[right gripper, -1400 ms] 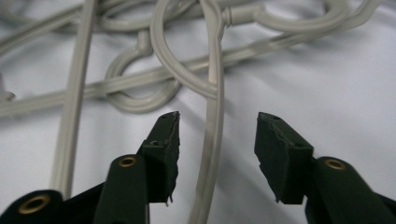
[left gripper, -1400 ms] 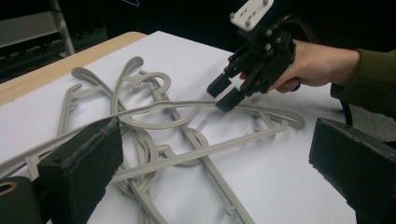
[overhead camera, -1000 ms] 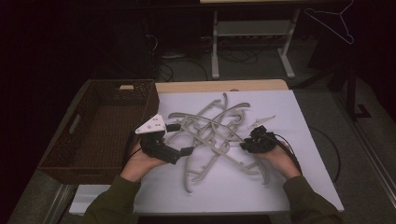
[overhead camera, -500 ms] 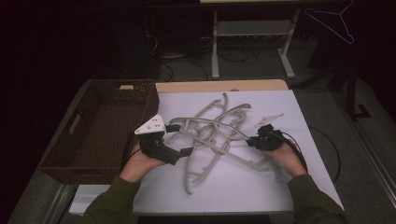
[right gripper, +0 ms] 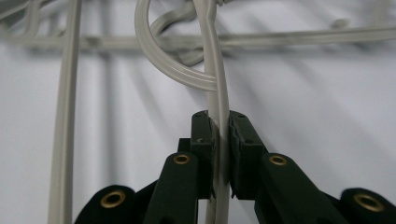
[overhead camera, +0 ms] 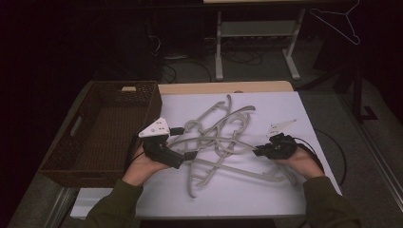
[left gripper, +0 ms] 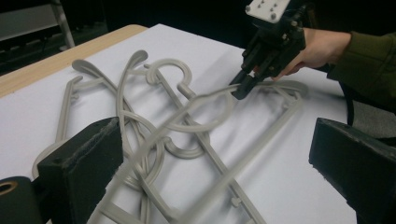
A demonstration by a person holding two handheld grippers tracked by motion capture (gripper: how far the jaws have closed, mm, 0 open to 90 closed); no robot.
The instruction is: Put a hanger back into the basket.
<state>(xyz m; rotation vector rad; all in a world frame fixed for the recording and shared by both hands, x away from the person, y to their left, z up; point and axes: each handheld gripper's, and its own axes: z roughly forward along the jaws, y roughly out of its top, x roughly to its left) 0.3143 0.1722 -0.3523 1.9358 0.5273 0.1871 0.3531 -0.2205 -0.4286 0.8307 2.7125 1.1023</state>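
Hangers (overhead camera: 216, 140) lie tangled at centre frame on the white table (overhead camera: 285, 199); the right gripper (right gripper: 219, 154) pinches one hanger's bar, the left gripper (left gripper: 210, 177) gapes wide around another.

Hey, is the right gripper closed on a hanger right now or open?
Closed: the right gripper pinches a grey hanger rod between its pads, jaws having just been closing.

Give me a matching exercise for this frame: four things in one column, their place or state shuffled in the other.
1. right gripper
2. left gripper
3. wicker basket
4. grey hangers

a. tangled in a pile on the white sheet
b. jaws wide apart, a hanger bar between them
c. shut on a hanger's thin rod
d. at the table's left, nothing inside

Pairs: 1-c, 2-b, 3-d, 4-a
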